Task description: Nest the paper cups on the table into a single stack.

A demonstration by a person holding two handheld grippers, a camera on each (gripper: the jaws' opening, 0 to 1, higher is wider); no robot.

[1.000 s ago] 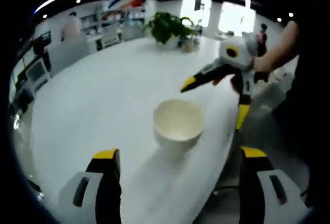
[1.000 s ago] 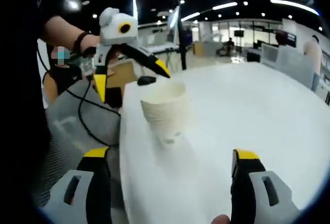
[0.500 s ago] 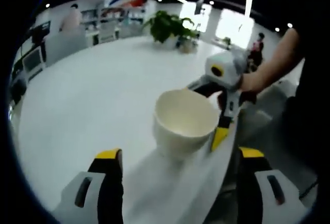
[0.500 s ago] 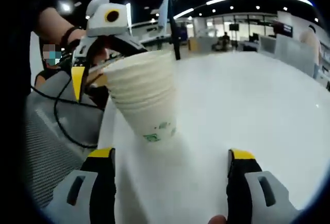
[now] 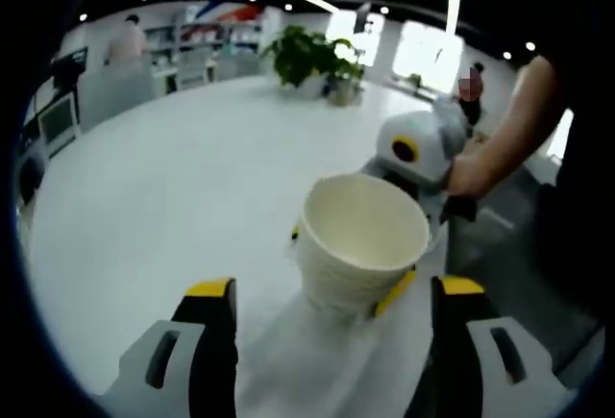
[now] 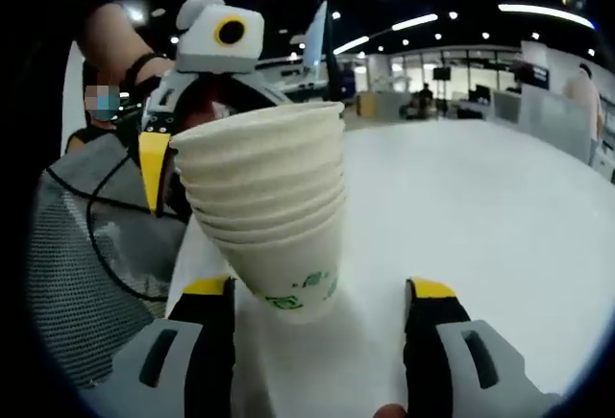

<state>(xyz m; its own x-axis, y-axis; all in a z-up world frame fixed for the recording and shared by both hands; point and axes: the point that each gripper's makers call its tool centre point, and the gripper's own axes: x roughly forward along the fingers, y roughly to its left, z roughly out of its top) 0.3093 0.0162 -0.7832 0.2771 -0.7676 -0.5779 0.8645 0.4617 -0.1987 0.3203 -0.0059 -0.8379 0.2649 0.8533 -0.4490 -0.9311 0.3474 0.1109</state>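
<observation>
Off-white stack of paper cups (image 6: 269, 216) standing near table (image 5: 163, 178) edge, already nested. Right gripper (image 6: 317, 288) jaws spread wide, straddling stack base, not clamped. Left gripper (image 5: 327, 288) likewise spread, empty. Next, probably: close gently, avoid crushing.

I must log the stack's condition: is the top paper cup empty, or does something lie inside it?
Empty. The left gripper view looks down into the top cup of the paper cup stack and shows only its bare cream inner wall and bottom.

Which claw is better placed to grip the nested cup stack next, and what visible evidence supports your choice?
Right, probably. The right claw is open with the cup stack between its jaws. The left claw is also open but sits nearer the stack's base.
</observation>
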